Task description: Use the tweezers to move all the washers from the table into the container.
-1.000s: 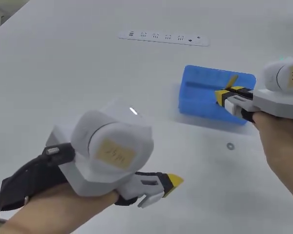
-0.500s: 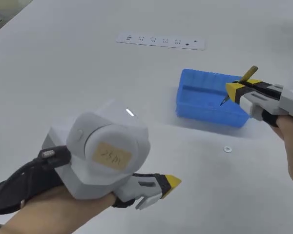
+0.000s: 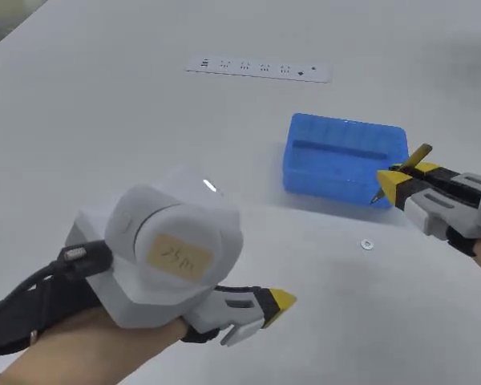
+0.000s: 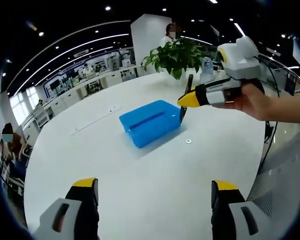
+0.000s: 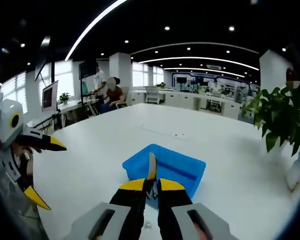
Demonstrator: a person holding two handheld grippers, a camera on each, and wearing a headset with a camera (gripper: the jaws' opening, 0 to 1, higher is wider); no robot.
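Observation:
A blue container (image 3: 345,156) sits on the white table, with one small washer (image 3: 367,244) on the table in front of its near right corner. My right gripper (image 3: 389,186) is shut on the tweezers (image 3: 407,164). Their tip hangs at the container's front right edge, above and behind the washer. From the right gripper view, the tweezers (image 5: 151,167) stick up between the shut jaws, with the container (image 5: 180,167) behind and the washer (image 5: 148,225) below. My left gripper (image 3: 264,317) is open and holds nothing, low on the near left; in its own view the container (image 4: 150,122) and washer (image 4: 189,141) lie ahead.
A white power strip (image 3: 256,69) lies on the table beyond the container. A potted plant (image 4: 177,55) stands at the table's far edge. People sit at desks in the background.
My right gripper has carried the tweezers from over the container back toward me and to the right, lower and closer to the washer. The left gripper has stayed put.

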